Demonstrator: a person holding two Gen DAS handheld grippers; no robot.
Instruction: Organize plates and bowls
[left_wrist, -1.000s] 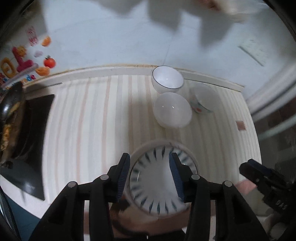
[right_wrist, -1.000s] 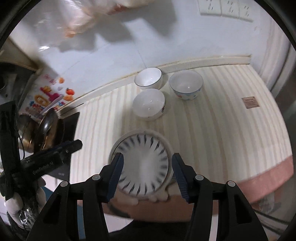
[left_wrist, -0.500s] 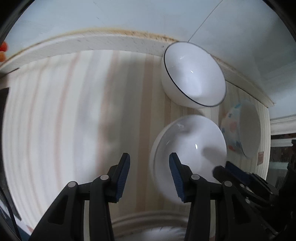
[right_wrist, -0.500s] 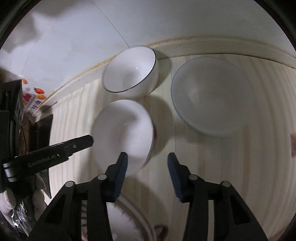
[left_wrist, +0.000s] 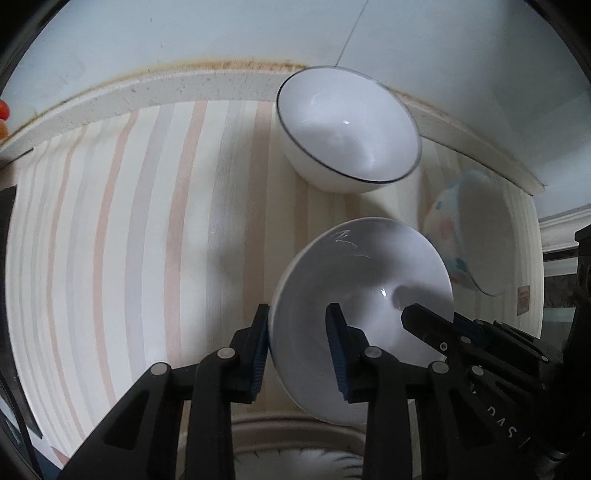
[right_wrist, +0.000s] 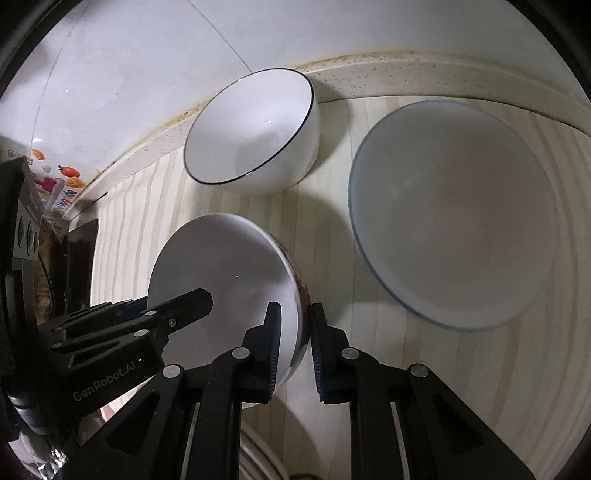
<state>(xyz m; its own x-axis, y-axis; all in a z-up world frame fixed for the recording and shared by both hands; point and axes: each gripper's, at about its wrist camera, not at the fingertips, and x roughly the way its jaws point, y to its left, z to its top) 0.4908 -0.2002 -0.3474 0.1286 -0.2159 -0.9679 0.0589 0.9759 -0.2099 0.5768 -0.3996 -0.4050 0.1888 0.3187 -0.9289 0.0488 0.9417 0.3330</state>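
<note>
Striped counter mat (left_wrist: 147, 240) under everything, with a white tiled wall (left_wrist: 258, 29) right behind it. Nearest me on the mat is the plain white bowl (left_wrist: 362, 295), and both grippers are on it. From my left wrist cam, the left gripper (left_wrist: 297, 343) straddles the bowl's left rim, one blue pad outside the wall, the other inside; they look close on the rim but I can't tell if they're actually pinching. Same story on the right wrist cam: the right gripper (right_wrist: 294, 338) sits at a narrow gap over the bowl's right rim, where that view also shows a dark pattern on the outer wall that the left cam misses.

Behind it sits a white bowl with a thin dark rim line (left_wrist: 347, 129), up against the counter's back edge. To the right is a third bowl (right_wrist: 454, 210); the left cam shows colored spots on its outside, the right cam only its pale inside. A plate (left_wrist: 295, 458) with dark dashes peeks in at the bottom.
</note>
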